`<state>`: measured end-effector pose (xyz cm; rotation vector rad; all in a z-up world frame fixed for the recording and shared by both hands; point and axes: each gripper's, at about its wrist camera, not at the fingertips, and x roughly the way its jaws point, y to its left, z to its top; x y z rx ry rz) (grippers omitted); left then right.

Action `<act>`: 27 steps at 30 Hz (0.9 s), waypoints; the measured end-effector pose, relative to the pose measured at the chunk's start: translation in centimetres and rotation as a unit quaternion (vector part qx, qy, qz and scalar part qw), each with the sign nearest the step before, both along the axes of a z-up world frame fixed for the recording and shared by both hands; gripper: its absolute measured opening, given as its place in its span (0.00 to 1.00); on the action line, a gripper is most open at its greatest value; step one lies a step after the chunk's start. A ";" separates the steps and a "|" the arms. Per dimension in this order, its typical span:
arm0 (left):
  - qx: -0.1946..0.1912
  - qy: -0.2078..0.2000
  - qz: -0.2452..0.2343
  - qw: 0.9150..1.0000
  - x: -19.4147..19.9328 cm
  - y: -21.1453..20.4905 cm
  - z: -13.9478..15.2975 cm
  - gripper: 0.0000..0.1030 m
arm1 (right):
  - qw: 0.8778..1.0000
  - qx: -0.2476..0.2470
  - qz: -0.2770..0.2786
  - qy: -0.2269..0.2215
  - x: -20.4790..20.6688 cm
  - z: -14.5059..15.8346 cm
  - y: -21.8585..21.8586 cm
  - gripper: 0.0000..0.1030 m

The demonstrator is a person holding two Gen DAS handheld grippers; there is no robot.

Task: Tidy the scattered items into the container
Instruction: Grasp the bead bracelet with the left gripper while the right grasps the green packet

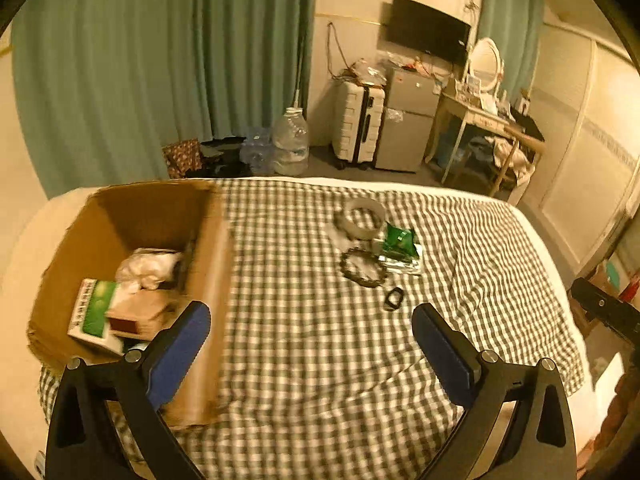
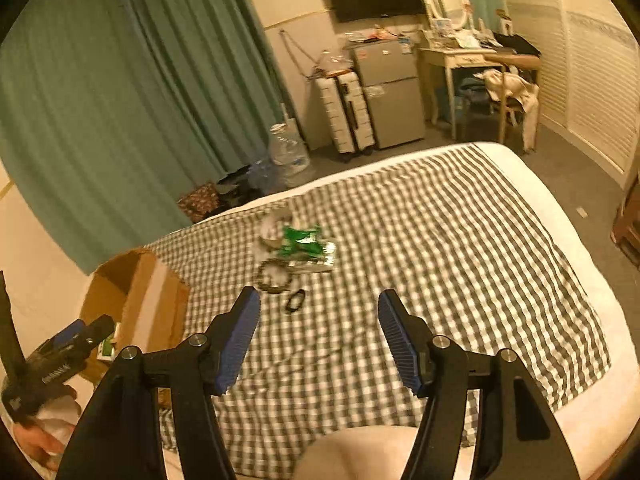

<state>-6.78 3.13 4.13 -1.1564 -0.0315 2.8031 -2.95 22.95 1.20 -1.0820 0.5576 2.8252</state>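
Observation:
A cardboard box [image 1: 120, 216] stands on the left of a checked bedspread [image 1: 304, 336] and holds a green-and-white packet [image 1: 90, 312], a small wooden box [image 1: 138, 316] and a white crumpled bag [image 1: 148, 266]. On the spread lie a tape roll [image 1: 362, 218], a green packet [image 1: 398, 246], a dark bead bracelet [image 1: 362, 268] and a small black ring [image 1: 394, 299]. My left gripper [image 1: 312, 320] is open and empty beside the box's right wall. My right gripper [image 2: 318, 306] is open and empty, just short of the black ring [image 2: 295, 301] and bracelet [image 2: 274, 276]. The box [image 2: 132, 300] shows at the left.
The bed's white edge [image 2: 580, 280] runs round the spread. Beyond the bed are water jugs [image 1: 290, 146], a white suitcase [image 1: 358, 126], a small fridge [image 1: 406, 120], a dressing table [image 1: 480, 116] and green curtains [image 1: 120, 72]. The left gripper [image 2: 60, 356] shows in the right wrist view.

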 end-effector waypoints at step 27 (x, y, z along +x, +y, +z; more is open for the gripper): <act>-0.040 -0.079 -0.005 0.996 -17.5 10.5 -17.7 1.00 | 0.996 -0.067 -0.028 -0.052 -13.0 -14.7 3.1 0.59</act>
